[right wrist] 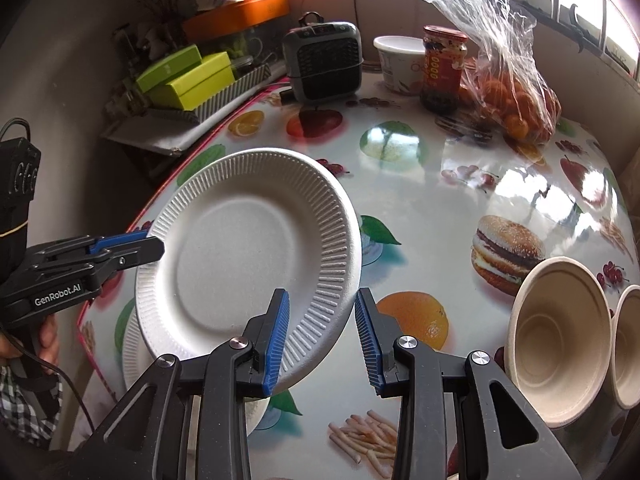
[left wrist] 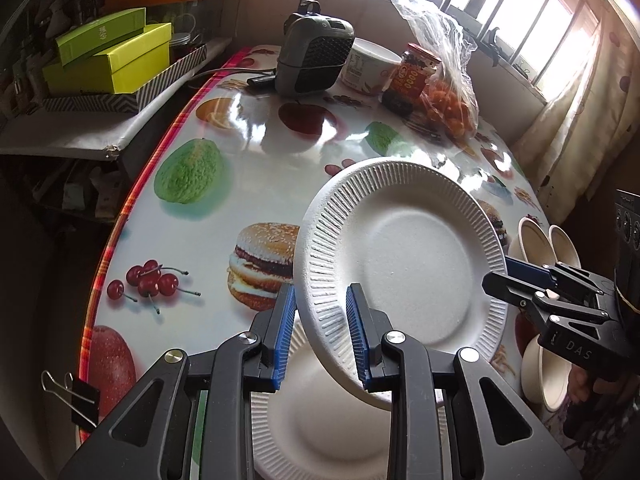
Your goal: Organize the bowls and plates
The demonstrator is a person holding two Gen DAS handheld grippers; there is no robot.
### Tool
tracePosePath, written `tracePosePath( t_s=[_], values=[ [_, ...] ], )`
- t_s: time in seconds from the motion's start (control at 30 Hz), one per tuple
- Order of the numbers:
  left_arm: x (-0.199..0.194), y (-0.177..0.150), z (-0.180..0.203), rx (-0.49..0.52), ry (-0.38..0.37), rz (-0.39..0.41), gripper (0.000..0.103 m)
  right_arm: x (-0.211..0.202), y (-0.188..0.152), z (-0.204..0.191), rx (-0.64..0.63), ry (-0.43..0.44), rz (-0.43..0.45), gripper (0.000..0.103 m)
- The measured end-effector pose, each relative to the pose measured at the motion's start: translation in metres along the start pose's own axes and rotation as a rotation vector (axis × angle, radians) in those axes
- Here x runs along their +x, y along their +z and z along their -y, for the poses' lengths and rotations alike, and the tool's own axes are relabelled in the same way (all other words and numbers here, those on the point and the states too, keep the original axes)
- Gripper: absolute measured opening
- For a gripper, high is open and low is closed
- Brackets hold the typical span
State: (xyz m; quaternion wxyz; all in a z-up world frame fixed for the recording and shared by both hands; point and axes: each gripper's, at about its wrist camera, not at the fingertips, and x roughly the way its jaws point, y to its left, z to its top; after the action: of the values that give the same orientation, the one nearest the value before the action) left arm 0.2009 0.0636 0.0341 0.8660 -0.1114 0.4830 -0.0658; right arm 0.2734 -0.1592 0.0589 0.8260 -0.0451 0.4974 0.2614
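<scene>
A white ribbed paper plate [left wrist: 404, 256] is held tilted above the table; it also shows in the right wrist view [right wrist: 248, 264]. Both grippers straddle its rim on opposite sides. My left gripper [left wrist: 320, 332] has its blue pads spaced around the near rim, open. My right gripper [right wrist: 322, 336] is open too, with the plate's edge between its pads. A second white plate [left wrist: 320, 420] lies flat on the table below; it shows in the right wrist view [right wrist: 132, 344]. Beige paper bowls [right wrist: 560, 340] stand at the right, also in the left wrist view [left wrist: 548, 244].
The table [left wrist: 224, 208] has a glossy fruit-and-burger cloth. At its far end stand a grey heater [left wrist: 316, 52], a white tub [left wrist: 370, 66], a sauce jar [left wrist: 408, 80] and a bag of oranges [left wrist: 448, 92]. Green boxes [left wrist: 112, 56] sit on a left shelf. A binder clip [left wrist: 80, 394] grips the table's edge.
</scene>
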Motion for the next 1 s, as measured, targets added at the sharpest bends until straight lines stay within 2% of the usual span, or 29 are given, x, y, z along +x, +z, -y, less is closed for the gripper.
tracePosePath(
  t_s=[0.53, 1.0],
  values=[
    [-0.011, -0.044, -0.018, -0.027, 0.017, -0.018, 0.027, 0.003, -0.038, -0.030, -0.013, 0.030, -0.030, 0.033],
    [-0.013, -0.070, -0.032, -0.050, 0.035, -0.035, 0.027, 0.011, -0.059, -0.049, -0.038, 0.040, -0.059, 0.033]
  ],
)
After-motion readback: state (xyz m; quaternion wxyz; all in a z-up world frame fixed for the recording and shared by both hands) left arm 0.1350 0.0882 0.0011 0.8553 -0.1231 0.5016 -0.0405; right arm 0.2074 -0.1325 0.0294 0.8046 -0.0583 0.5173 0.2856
